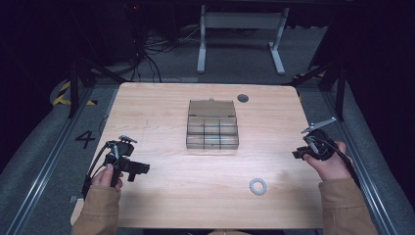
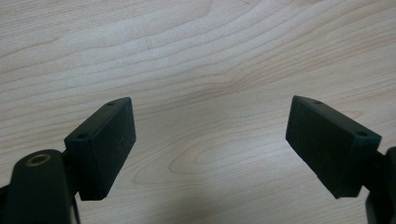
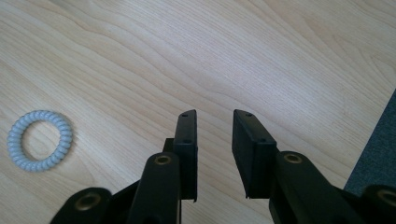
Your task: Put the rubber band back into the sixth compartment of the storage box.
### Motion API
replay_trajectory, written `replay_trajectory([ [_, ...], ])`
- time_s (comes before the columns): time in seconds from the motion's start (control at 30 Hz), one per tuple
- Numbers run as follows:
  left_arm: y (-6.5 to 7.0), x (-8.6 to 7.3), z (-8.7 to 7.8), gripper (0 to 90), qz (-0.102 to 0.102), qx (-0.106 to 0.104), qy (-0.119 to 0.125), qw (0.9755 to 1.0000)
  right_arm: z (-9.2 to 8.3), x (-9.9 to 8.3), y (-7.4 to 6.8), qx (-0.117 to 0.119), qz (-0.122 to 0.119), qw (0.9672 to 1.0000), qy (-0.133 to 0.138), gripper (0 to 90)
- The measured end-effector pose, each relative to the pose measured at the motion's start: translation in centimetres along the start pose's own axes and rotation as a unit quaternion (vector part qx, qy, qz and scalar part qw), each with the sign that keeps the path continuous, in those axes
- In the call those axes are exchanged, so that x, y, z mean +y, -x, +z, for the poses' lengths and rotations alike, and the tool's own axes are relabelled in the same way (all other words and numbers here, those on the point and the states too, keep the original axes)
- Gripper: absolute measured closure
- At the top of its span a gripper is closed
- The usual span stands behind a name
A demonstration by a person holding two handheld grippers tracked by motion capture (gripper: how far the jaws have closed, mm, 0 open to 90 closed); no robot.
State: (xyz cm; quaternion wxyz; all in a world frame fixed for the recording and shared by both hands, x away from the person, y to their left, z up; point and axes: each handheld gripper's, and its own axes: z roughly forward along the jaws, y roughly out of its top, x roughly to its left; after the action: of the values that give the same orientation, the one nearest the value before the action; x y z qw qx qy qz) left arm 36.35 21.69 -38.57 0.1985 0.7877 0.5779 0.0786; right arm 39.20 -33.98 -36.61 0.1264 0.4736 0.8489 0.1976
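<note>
Both your grippers rest empty near the table edges; the spiral ring lies loose between them.

High view: your left gripper (image 1: 131,169) sits low at the left of the wooden table (image 1: 161,107), your right gripper (image 1: 299,153) at the right edge. The white spiral ring (image 1: 258,186) lies flat on the table, nearer your right hand and apart from it. A clear compartment box (image 1: 212,128) stands mid-table with its lid open; a dark round disc (image 1: 242,98) lies behind it.
Left gripper view: your left gripper (image 2: 210,140) has jaws spread wide over bare wood, grasping nothing.
Right gripper view: your right gripper (image 3: 214,140) has jaws narrowed but parted, with only bare wood between them; the ring (image 3: 40,140) lies off to their left, untouched.
</note>
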Motion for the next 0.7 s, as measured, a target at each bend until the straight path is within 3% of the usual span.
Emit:
replay_trajectory([
  [0.13, 0.0, 0.0, -0.1, 16.6, 0.001, -0.001, 0.001, 1.0000, 0.0, 0.1, -0.4, 0.000, -0.009, 1.0000, 0.003, 72.0],
  [0.3, 0.0, -0.1, -0.1, 16.6, 0.001, 0.000, -0.001, 1.0000, 0.1, 0.3, -1.0, 0.017, -0.015, 0.9997, 0.004, 69.5],
  [0.43, 0.1, 0.0, -0.1, 16.6, 0.002, -0.001, 0.000, 1.0000, -0.1, 0.3, -2.0, 0.037, -0.036, 0.9987, 0.006, 71.7],
  [0.5, 0.1, 0.0, -0.1, 16.6, 0.004, -0.001, -0.001, 1.0000, -0.3, 0.3, -2.3, 0.031, -0.042, 0.9986, 0.003, 71.8],
  [0.7, 0.2, 0.1, -0.1, 16.6, 0.004, -0.003, 0.000, 1.0000, -1.0, 0.5, -3.6, 0.045, -0.071, 0.9964, -0.009, 72.8],
])
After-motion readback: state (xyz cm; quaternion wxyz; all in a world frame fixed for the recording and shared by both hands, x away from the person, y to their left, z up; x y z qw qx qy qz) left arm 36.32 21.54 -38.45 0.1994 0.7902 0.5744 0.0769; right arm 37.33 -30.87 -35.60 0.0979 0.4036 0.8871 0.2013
